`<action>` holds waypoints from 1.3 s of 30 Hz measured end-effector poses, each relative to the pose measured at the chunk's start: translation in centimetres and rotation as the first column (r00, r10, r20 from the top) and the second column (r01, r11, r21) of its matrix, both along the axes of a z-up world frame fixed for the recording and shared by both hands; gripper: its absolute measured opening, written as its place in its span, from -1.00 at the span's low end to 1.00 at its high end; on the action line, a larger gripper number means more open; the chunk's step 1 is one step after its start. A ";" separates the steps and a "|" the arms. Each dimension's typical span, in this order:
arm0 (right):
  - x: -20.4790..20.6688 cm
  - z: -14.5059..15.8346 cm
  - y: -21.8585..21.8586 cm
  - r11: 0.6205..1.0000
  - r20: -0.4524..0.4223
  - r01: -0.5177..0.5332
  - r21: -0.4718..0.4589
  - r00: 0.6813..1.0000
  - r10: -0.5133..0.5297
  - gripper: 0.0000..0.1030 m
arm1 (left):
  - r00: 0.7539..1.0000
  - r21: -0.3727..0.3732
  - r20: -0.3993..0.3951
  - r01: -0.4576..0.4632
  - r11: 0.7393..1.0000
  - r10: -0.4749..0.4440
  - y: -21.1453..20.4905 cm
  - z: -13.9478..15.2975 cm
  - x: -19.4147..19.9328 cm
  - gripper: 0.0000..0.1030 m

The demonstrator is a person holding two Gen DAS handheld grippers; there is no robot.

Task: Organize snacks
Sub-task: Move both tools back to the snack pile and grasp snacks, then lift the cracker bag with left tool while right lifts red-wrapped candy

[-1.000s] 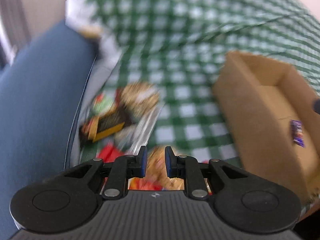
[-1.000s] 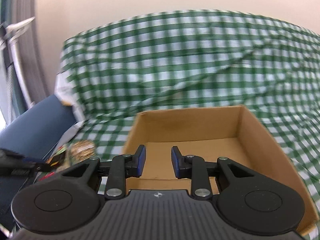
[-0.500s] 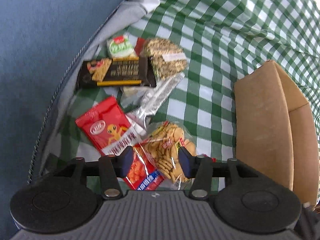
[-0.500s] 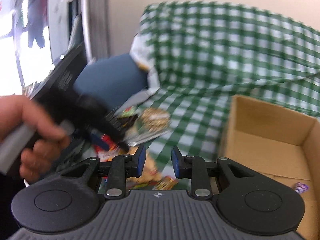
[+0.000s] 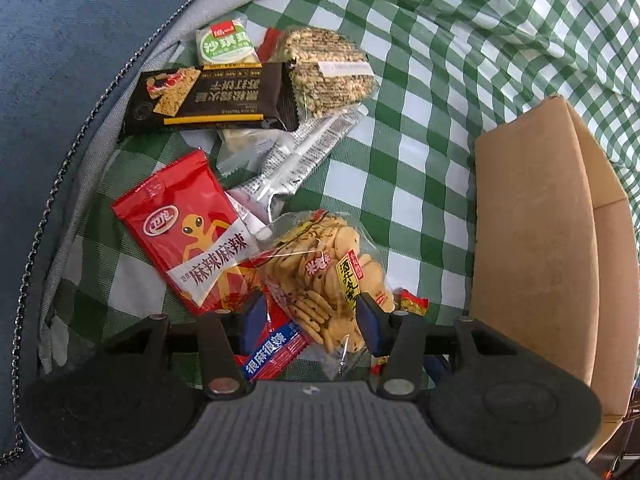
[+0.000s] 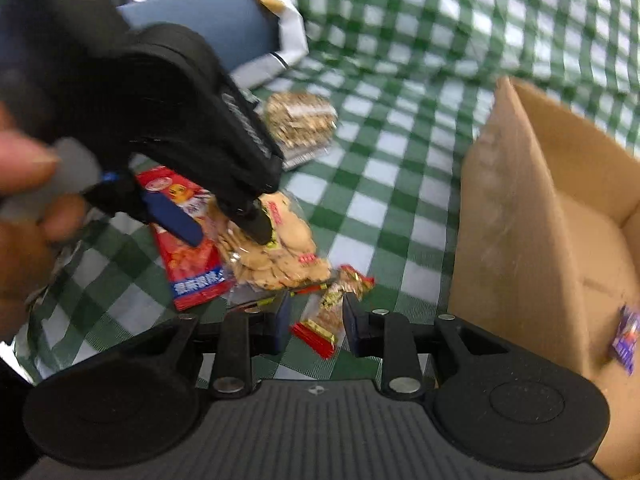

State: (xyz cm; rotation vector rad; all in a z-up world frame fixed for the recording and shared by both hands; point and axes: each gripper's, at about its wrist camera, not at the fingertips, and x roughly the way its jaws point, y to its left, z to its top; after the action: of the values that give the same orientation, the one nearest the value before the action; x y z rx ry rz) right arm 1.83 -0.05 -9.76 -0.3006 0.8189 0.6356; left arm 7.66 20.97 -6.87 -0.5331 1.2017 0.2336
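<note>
The snacks lie in a heap on a green and white checked cloth (image 5: 420, 184), beside a blue bag (image 5: 60, 60) with a zipper. To the right stands an open cardboard box (image 5: 528, 240), and a small purple sweet (image 6: 625, 338) lies inside it.

The left gripper (image 5: 310, 320) points down at the heap. Its jaws stand apart, one on each side of a clear bag of round crackers (image 5: 332, 268), but they are not squeezing it. A red packet (image 5: 188, 228) with an orange figure lies just beside the crackers and partly over another red packet. Farther back are a black cracker bar (image 5: 212, 98), a bag of grain cakes (image 5: 328, 68), a small green and white packet (image 5: 226, 44) and a silver wrapper (image 5: 300, 156).

The right gripper (image 6: 314, 326) hangs low above some small red and yellow wrapped sweets (image 6: 340, 300). Its jaws are a little apart and hold nothing.

A second ago the left jaws were nearly closed; now they are wider. The right gripper was over the box then, and now it is over the sweets.

The right view is blurry. The left gripper and a hand (image 6: 24, 200) block much of the heap there.
</note>
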 end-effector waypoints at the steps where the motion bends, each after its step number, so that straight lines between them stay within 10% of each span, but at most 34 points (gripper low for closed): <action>1: 0.5 -0.4 0.0 1.000 -0.015 0.014 -0.001 1.000 -0.014 -0.42 | 1.000 -0.003 -0.005 -0.001 1.000 0.001 -0.1 -0.1 0.1 0.04; 19: 1.6 -2.6 0.5 0.998 -0.037 0.044 -0.040 0.998 -0.045 -0.54 | 0.995 0.072 0.048 0.081 0.994 -0.085 0.1 1.3 -0.8 -0.48; 36: -1.6 -0.6 -1.0 0.984 -0.011 -0.178 0.016 0.984 0.178 -0.60 | 0.997 0.141 0.065 -0.041 0.989 0.032 5.5 2.8 -4.6 -0.49; 39: -1.5 -0.8 -1.2 0.984 -0.036 -0.176 0.005 0.984 0.176 -0.60 | 0.997 0.162 0.054 -0.064 0.985 0.056 5.6 2.7 -4.3 -0.22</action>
State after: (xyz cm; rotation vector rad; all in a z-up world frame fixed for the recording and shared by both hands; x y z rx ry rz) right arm 0.37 -1.26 -10.52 -0.3633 0.8319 0.8093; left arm 3.37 26.56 -4.15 -0.4291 1.1081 0.3656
